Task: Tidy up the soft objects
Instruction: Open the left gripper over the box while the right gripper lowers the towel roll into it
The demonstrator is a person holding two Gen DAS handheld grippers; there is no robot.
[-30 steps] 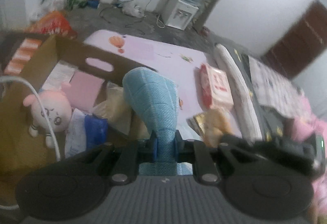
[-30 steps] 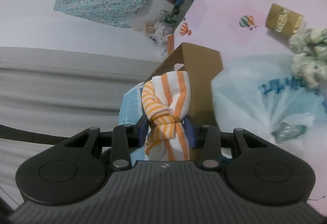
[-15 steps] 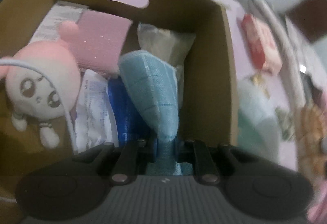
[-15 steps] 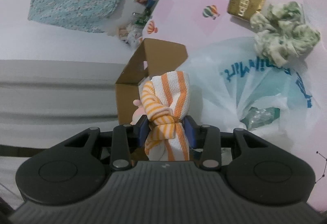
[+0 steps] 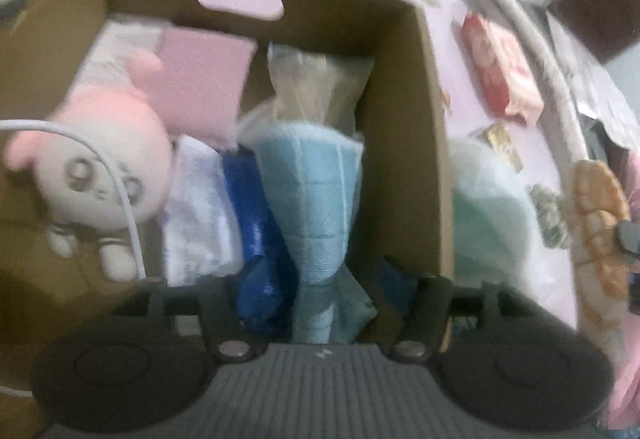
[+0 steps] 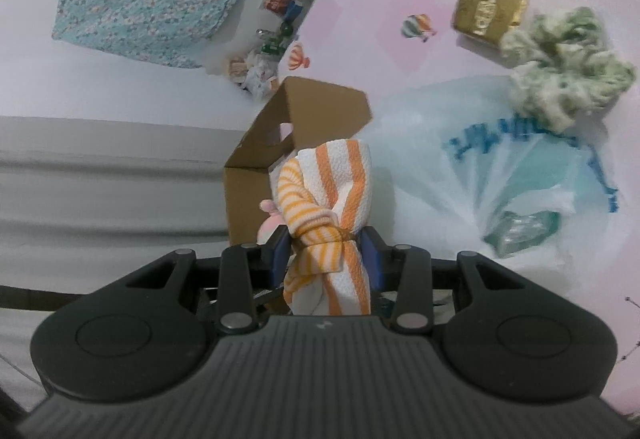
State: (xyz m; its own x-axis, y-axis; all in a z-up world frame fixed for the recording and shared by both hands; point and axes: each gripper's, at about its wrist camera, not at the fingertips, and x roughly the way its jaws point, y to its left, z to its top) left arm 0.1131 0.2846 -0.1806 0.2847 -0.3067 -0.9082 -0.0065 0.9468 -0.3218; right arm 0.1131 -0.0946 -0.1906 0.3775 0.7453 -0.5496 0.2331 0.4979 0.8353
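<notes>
Left gripper [image 5: 320, 279] jaws opening, light-blue towel [image 5: 316, 199] loose between them, inside cardboard box [image 5: 400, 79] near its right wall. Pink plush doll [image 5: 92, 167] at box left. Right gripper [image 6: 326, 253] clamps orange-striped cloth [image 6: 336, 195], box beyond.

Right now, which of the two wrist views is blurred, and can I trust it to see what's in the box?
Left wrist view: smeared by motion, yet the cardboard box, pink plush toy and blue cloth stay recognisable; fine detail is lost. Right wrist view: sharp near the striped cloth, with fisheye bending toward the edges.
</notes>
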